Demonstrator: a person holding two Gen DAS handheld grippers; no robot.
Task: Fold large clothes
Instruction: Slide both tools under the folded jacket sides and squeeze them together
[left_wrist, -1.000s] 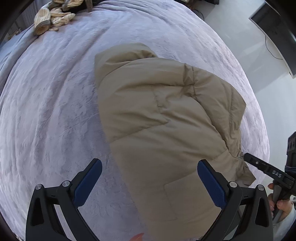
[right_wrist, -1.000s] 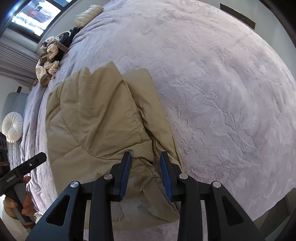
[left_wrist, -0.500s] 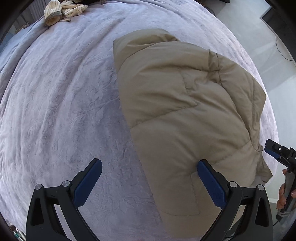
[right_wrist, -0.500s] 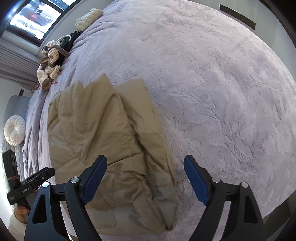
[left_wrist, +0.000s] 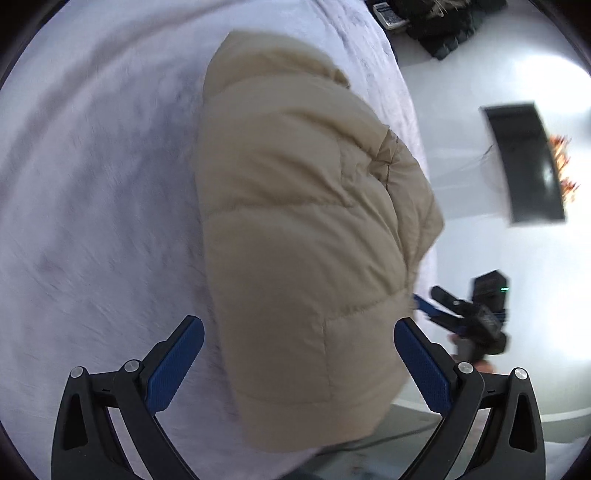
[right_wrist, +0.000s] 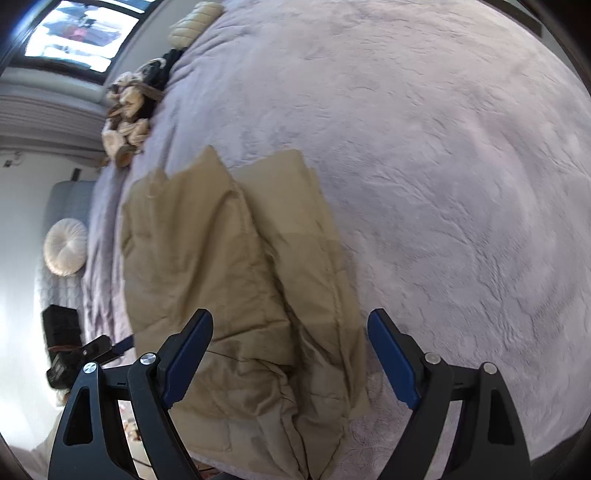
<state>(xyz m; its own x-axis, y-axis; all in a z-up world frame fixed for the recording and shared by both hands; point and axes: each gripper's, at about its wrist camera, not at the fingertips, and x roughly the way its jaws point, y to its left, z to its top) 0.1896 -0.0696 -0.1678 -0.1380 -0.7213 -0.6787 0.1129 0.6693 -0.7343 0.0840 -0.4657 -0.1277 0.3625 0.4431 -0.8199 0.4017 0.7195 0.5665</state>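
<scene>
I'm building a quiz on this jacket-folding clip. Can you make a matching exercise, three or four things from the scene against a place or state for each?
Things:
1. beige puffer jacket
2. right gripper
3. round white cushion
4. pile of cream and dark clothes

Places or states:
A. off the bed, on a seat at the far left of the right wrist view
B. folded on the lilac bedspread, near its edge
C. on the bed's far end, by the window
D. open, nothing pinched between its blue pads

Pairs: 1-B, 2-D, 3-A, 4-C
</scene>
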